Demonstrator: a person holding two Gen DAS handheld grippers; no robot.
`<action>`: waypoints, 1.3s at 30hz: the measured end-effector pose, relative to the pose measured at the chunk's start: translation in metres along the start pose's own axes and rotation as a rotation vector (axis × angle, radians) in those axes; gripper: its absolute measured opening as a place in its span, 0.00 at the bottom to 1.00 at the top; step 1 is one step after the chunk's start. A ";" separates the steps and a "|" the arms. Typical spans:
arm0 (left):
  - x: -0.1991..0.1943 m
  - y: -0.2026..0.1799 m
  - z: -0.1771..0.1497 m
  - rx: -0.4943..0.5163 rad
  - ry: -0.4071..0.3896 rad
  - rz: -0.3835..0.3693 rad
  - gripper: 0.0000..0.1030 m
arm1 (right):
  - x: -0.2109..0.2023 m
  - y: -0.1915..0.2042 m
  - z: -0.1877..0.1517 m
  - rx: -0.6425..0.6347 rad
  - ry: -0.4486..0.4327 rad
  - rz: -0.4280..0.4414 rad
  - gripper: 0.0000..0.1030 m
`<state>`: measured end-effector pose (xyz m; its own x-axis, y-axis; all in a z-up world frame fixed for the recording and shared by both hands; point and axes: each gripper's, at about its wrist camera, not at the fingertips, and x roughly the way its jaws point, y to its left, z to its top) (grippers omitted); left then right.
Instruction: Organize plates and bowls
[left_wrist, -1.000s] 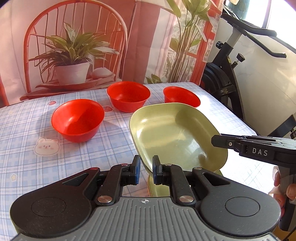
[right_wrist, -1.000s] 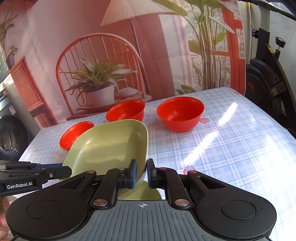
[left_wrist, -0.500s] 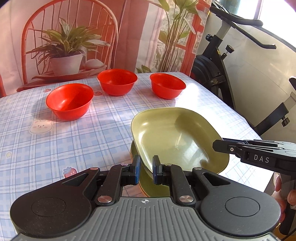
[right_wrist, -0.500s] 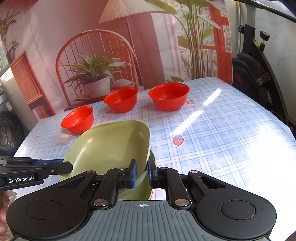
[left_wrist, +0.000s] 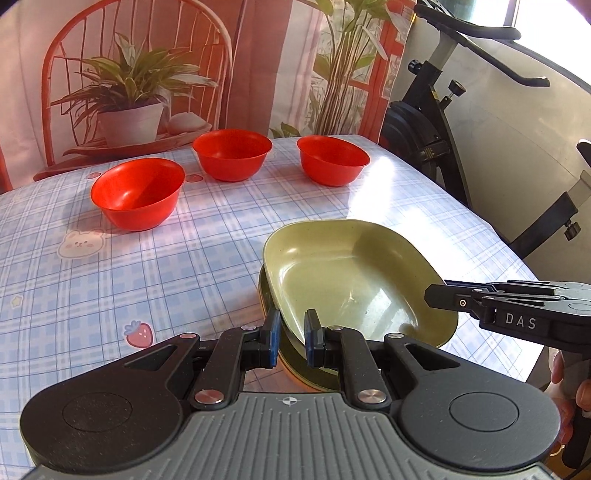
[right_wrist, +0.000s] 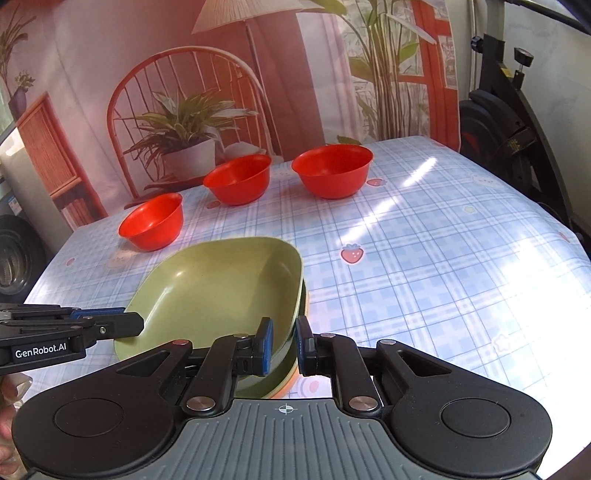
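Both the left gripper (left_wrist: 289, 339) and the right gripper (right_wrist: 284, 345) pinch opposite rims of the green plate (left_wrist: 354, 280), which sits on a stack whose orange bottom plate (right_wrist: 286, 387) only the right view reveals. Lettering reads "DAS" and "GenRobot.AI". Three red bowls (left_wrist: 138, 192) stand well beyond the fingertips on the checked tablecloth (left_wrist: 110, 277); an exercise bike (left_wrist: 461, 122) stands right.

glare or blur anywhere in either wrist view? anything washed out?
Left wrist view: sharp; sun glare on the tablecloth past the green plate, window at top right blown out. Right wrist view: tablecloth bleached white on the right, red bowls clear; fisheye bending at edges.
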<state>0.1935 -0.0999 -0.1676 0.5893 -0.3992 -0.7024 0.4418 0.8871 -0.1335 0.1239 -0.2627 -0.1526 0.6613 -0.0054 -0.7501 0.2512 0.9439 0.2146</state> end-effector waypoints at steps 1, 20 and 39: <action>0.000 0.000 0.000 0.001 0.003 0.001 0.14 | 0.001 0.000 0.000 0.000 0.003 -0.001 0.13; 0.008 0.002 -0.006 -0.007 0.039 0.000 0.15 | 0.006 0.001 -0.005 -0.033 0.016 -0.017 0.15; -0.003 0.002 -0.013 -0.017 0.003 0.001 0.15 | -0.003 0.003 -0.016 -0.074 -0.003 -0.041 0.18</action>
<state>0.1837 -0.0934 -0.1748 0.5876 -0.3973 -0.7048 0.4294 0.8915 -0.1445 0.1113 -0.2545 -0.1598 0.6540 -0.0456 -0.7551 0.2252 0.9646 0.1369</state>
